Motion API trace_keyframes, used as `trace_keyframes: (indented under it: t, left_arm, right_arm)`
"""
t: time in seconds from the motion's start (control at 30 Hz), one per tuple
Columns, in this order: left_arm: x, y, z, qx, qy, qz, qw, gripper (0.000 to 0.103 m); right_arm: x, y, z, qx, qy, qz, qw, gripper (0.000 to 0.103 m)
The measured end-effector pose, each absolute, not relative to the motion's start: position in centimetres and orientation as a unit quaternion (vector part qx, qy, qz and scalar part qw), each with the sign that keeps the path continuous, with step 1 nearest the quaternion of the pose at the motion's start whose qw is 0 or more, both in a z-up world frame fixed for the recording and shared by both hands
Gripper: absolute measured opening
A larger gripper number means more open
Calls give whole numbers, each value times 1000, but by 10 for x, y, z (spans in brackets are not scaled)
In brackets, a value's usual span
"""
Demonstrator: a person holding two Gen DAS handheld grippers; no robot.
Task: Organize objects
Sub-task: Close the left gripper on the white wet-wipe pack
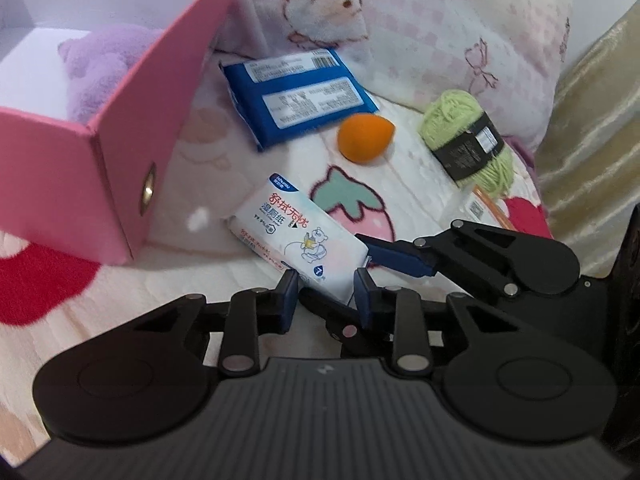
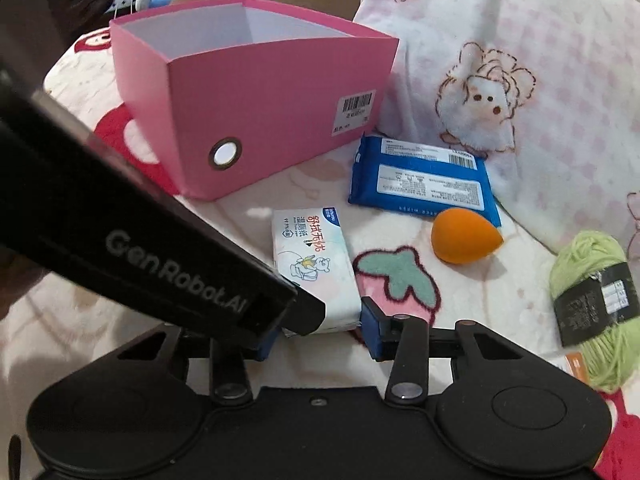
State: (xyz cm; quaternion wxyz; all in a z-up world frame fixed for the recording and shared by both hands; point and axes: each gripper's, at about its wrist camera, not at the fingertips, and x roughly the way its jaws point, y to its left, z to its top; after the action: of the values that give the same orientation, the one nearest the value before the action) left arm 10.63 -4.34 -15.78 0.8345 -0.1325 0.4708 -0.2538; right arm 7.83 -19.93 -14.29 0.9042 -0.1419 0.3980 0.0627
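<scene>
Both black grippers (image 1: 326,294) (image 2: 316,332) clamped on soft, glossy white tissue pack (image 1: 288,236).

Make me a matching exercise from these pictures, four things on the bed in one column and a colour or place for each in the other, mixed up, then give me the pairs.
Things:
1. white wipes pack
2. purple plush toy
3. yarn ball
4. blue packet

Descriptions:
A. light green with a black label band
B. inside the pink box
C. between the tips of both grippers
D. lying flat beside the orange sponge

Pairs: 1-C, 2-B, 3-A, 4-D
</scene>
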Motion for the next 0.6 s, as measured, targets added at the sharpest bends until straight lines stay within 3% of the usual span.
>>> trace_keyframes:
  t: [0.37,0.6]
  left_arm:
    - [91,-51,-156,-144,505,-279,804,29]
    - [85,-57,-157,-142,504,-294,800,29]
  right_arm:
    - [53,-204,-134,-147,426,82,889,46]
    - [36,-217,-136,-96,428,49,898,46]
